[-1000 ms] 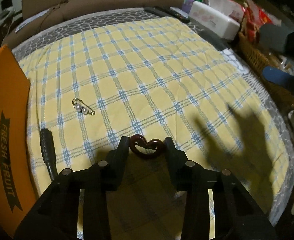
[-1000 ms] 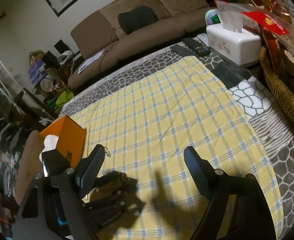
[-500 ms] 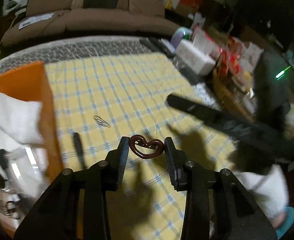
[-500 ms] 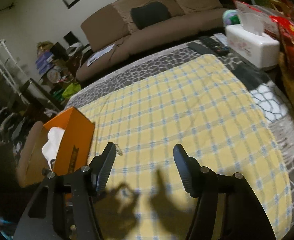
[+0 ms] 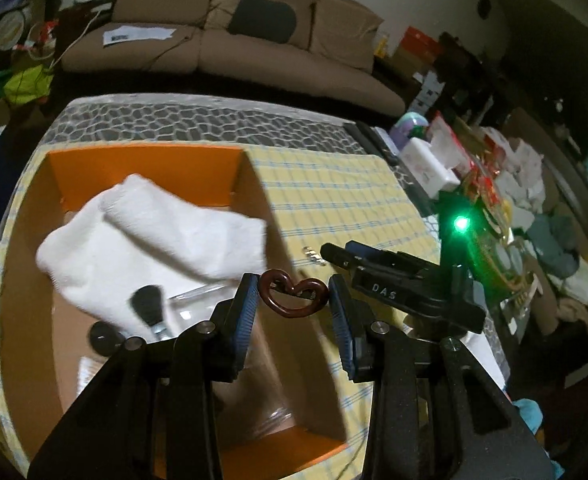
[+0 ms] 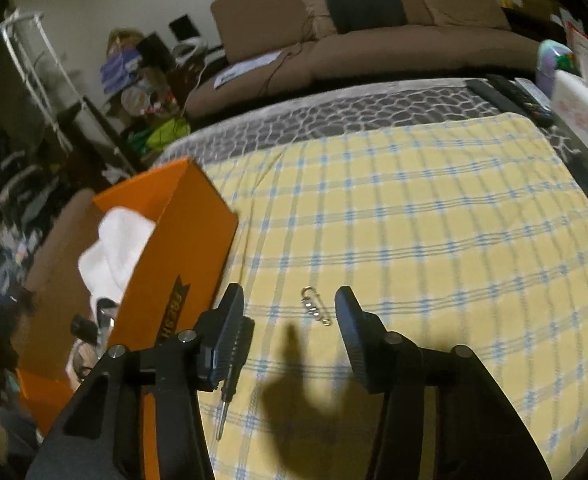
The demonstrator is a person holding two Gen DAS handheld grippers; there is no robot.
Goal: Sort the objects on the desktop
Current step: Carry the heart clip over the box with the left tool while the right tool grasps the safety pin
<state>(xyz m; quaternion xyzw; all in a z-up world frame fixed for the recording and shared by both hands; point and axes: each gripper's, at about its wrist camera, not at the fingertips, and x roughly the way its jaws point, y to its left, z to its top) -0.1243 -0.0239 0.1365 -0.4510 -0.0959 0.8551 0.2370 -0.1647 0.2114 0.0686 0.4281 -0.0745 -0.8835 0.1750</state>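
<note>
My left gripper [image 5: 293, 300] is shut on a dark brown heart-shaped clip [image 5: 293, 295] and holds it above the open orange box [image 5: 142, 164]. Inside the box lie a white towel [image 5: 150, 224], a makeup brush [image 5: 150, 312] and a black round cap [image 5: 104, 338]. My right gripper [image 6: 288, 312] is open and empty above the yellow checked cloth [image 6: 434, 248]. A pearl safety pin [image 6: 314, 307] lies on the cloth between its fingers. A small dark tool [image 6: 225, 404] lies beside the box [image 6: 182, 248]. The right gripper also shows in the left wrist view [image 5: 394, 280].
A white tissue box [image 6: 582, 116] and remote controls [image 6: 510, 96] sit at the table's far right. A brown sofa [image 5: 234, 32] stands behind the table. Cluttered packets and goods [image 5: 494, 184] fill the right side.
My left gripper has carried the heart clip left from over the cloth to above the orange box. My right gripper has moved down and closer to the safety pin.
</note>
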